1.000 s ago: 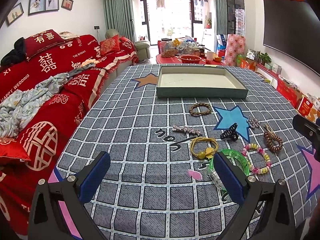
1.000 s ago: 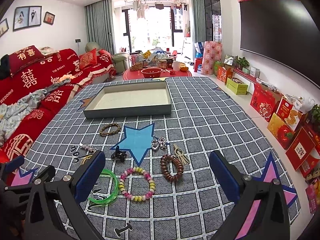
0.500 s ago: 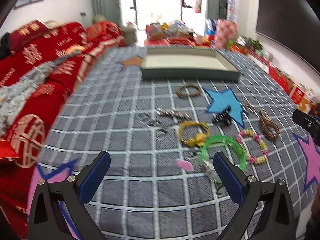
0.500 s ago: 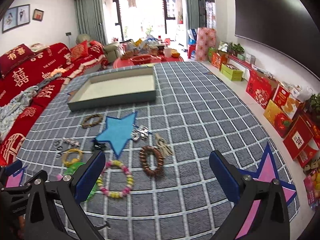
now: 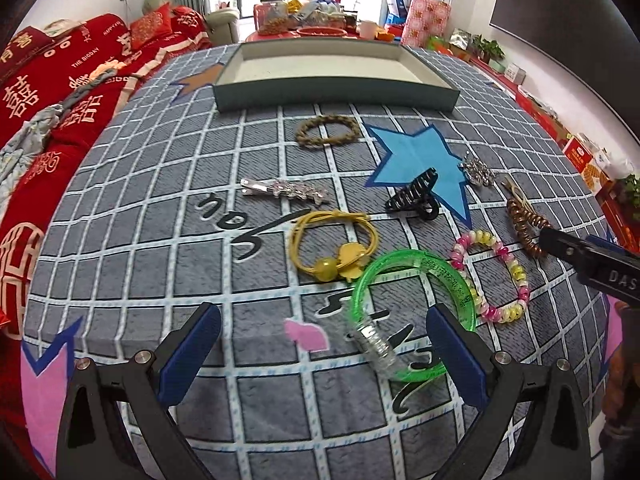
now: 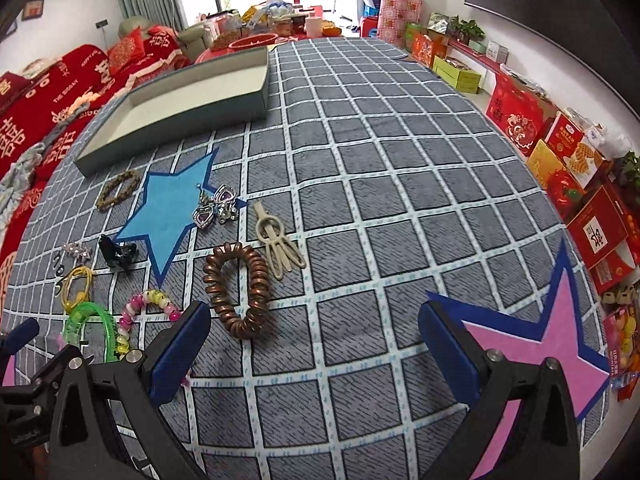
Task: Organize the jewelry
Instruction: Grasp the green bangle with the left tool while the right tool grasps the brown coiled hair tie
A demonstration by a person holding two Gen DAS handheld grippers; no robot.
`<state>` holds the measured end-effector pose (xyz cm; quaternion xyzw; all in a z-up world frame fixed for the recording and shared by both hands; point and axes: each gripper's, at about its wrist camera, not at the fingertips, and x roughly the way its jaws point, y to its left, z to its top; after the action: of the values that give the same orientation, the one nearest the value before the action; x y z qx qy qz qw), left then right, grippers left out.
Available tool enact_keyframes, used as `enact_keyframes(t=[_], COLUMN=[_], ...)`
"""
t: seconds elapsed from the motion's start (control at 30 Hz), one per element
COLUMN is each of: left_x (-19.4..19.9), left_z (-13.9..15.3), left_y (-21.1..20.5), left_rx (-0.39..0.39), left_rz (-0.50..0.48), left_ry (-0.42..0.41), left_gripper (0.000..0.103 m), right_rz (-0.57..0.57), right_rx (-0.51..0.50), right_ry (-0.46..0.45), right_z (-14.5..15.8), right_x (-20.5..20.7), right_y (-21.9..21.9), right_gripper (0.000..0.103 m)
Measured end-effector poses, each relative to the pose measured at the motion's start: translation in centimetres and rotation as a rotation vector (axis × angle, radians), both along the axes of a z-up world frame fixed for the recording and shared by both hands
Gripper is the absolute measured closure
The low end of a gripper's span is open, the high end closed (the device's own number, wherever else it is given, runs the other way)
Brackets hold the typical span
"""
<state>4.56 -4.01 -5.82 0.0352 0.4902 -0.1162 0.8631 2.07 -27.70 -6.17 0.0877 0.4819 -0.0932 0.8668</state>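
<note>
Both tools are held wide open above a tabletop covered by a grey checked cloth (image 5: pixel 160 184), and nothing is gripped by either. The left tool (image 5: pixel 322 354) is positioned low over the near edge, with the green bangle (image 5: pixel 416 312) lying between its blue pads and its right pad overlapping the bangle's rim in the view. Just beyond are seen the yellow hair tie (image 5: pixel 334 246), the pink-and-yellow bead bracelet (image 5: pixel 494 276) and the black claw clip (image 5: pixel 414 198). The right tool (image 6: pixel 314 344) is held over bare cloth, with the brown coil hair tie (image 6: pixel 238 290) lying just ahead of its left pad and the beige hair clip (image 6: pixel 278 246) beside that. The empty grey tray (image 5: pixel 336 94) is set at the far side, well apart from the jewelry.
</note>
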Motion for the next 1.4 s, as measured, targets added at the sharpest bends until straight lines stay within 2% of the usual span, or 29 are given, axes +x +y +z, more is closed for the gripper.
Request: enact_keyframes(t=[0.13,0.23,0.33,0.37,0.4,0.43,0.47,0.5,0.53,0.57,0.6,0.83,0.9,0.93,0.97,1.0,1.03,1.23,1.4], left_x=[0.6,0.4,0.1,0.1,-0.1,-0.2,-0.2,-0.2,-0.2,-0.1,-0.1,-0.2,-0.4,-0.4,-0.4,-0.4,-0.4,-0.8,-0.9], left_z=[-0.7,-0.6,-0.4,-0.4,-0.3,-0.2,-0.2,-0.1,-0.1,-0.2,-0.1,-0.1,0.0,0.0,0.0,0.0,0.0,0.1,0.1], left_y=[-0.4,-0.8,-1.2,-1.4,-1.5,-1.7,-1.7,-1.8,-1.8,-1.9,-1.8,-1.6,-1.5,-1.5,-1.5,-1.5,-1.5,-1.4,-1.3], left_rx=[0.015,0.032,0.037,0.036,0.034,0.029,0.028,0.022,0.015,0.007,-0.002,-0.009,-0.009,-0.010,-0.010,-0.010,-0.010,-0.016,-0.016], left_rz=[-0.001,-0.008,-0.027,-0.034,-0.041,-0.056,-0.064,-0.074,-0.079,-0.083,-0.085,-0.087,-0.088,-0.088,-0.088,-0.088,-0.088,-0.091,-0.096], left_ry=[0.023,0.009,-0.007,-0.010,-0.014,-0.020,-0.022,-0.019,-0.016,-0.012,-0.007,-0.001,-0.003,-0.003,-0.003,-0.003,-0.003,-0.002,-0.004], left_gripper=[0.007,0.013,0.029,0.036,0.048,0.057,0.070,0.074,0.074,0.076,0.077,0.077,0.077,0.077,0.077,0.077,0.077,0.077,0.077], right_rz=[-0.007,-0.007,-0.010,-0.013,-0.014,-0.014,-0.012,-0.013,-0.015,-0.017,-0.017,-0.005,-0.004,-0.005,-0.007,-0.012,-0.020,-0.052,-0.056], right_rx=[0.040,0.025,0.006,-0.002,-0.005,-0.002,0.005,0.009,0.017,0.034,0.049,0.128,0.136,0.125,0.117,0.111,0.102,0.082,0.091], right_ry=[0.032,0.024,0.024,0.024,0.023,0.020,0.017,0.014,0.011,0.006,0.005,-0.014,-0.022,-0.024,-0.029,-0.036,-0.049,-0.043,-0.019], right_z=[-0.7,-0.4,-0.3,-0.2,-0.2,-0.1,-0.1,-0.1,0.0,0.0,-0.1,0.4,0.6,0.7,0.8,0.9,1.1,1.1,0.3], right_x=[0.8,0.9,0.7,0.7,0.8,0.8,0.7,0.7,0.6,0.4,0.5,-0.5,-0.8,-0.8,-0.8,-0.9,-1.0,-0.2,1.6], right_y=[0.2,0.7,1.0,1.1,1.1,1.1,1.0,0.9,0.8,0.5,0.4,-0.4,-0.6,-0.8,-0.9,-1.0,-1.1,-2.0,-2.2], right_gripper=[0.012,0.022,0.036,0.045,0.056,0.060,0.070,0.079,0.081,0.092,0.096,0.096,0.091,0.086,0.065,0.038,0.031,0.031,0.050])
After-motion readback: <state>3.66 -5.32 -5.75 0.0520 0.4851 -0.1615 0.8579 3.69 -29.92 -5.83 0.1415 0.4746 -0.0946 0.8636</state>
